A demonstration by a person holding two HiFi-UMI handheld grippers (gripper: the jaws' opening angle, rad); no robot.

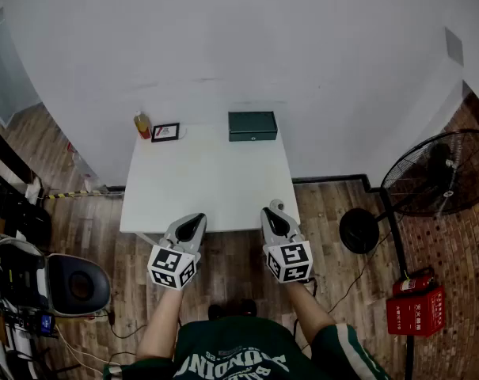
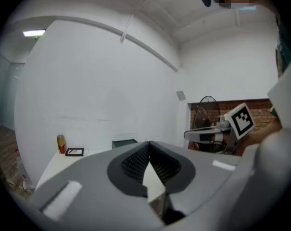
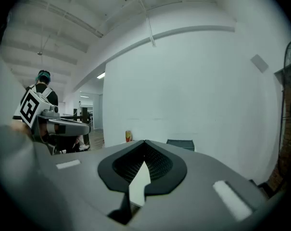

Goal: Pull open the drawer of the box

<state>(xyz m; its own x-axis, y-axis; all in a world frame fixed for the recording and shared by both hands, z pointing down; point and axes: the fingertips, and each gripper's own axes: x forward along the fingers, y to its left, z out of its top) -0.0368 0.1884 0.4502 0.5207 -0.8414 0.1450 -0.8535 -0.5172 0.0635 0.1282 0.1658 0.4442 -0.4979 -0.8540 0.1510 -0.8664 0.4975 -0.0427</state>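
Observation:
A dark green box (image 1: pixel 252 125) stands at the back right of the white table (image 1: pixel 207 188); its drawer front faces me and looks closed. It shows small in the left gripper view (image 2: pixel 124 142) and in the right gripper view (image 3: pixel 181 144), beyond the jaw tips. My left gripper (image 1: pixel 194 222) and right gripper (image 1: pixel 275 212) hover side by side over the table's near edge, far from the box. Both are shut, tips together, holding nothing. The left gripper (image 2: pixel 149 143) and the right gripper (image 3: pixel 145 142) each point toward the wall.
An orange bottle (image 1: pixel 142 124) and a small black picture frame (image 1: pixel 165 131) sit at the table's back left. A standing fan (image 1: pixel 437 172) and a red fire extinguisher box (image 1: pixel 417 307) are on the floor at right. Dark equipment (image 1: pixel 73 283) crowds the left.

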